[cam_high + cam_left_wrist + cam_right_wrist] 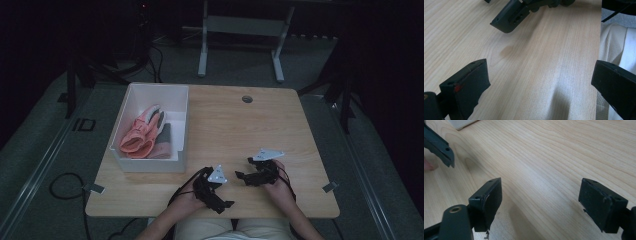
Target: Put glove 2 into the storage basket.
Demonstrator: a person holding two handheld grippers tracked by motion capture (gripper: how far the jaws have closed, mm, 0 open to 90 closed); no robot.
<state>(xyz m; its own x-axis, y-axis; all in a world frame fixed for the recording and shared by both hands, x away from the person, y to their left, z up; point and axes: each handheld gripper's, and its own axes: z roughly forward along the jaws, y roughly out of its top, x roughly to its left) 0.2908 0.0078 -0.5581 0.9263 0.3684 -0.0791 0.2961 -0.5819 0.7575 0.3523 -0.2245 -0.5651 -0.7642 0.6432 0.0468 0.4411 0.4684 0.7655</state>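
Nearest the camera in the high view, the person's forearms came up from the bottom edge, cut off by the frame, each hand around a hand-held gripper at the near edge of the table [280,125]. Dim light made both tools hard to read there. The left hand-held gripper [227,204] lay close to the near rim, pointing to the person's right; in the left gripper view its jaws stood wide apart with nothing but bare wood between them, one jaw reaching past the table edge over pale cloth on the person's lap. The right hand-held gripper [240,176] sat just beyond it, pointing left towards the other; in the right gripper view its jaws were likewise spread wide and empty over the wood.

Farther off, at the left side of the table, stood a white box [181,131]. Inside it lay a pink glove [140,134], partly covering a grey glove [162,142] beneath it, so little of the grey one could be made out. Both gloves rested well apart from the two tools, beyond and to the left of them.

Past the far edge, the legs of a grey frame [202,50] stood on the floor in near darkness.
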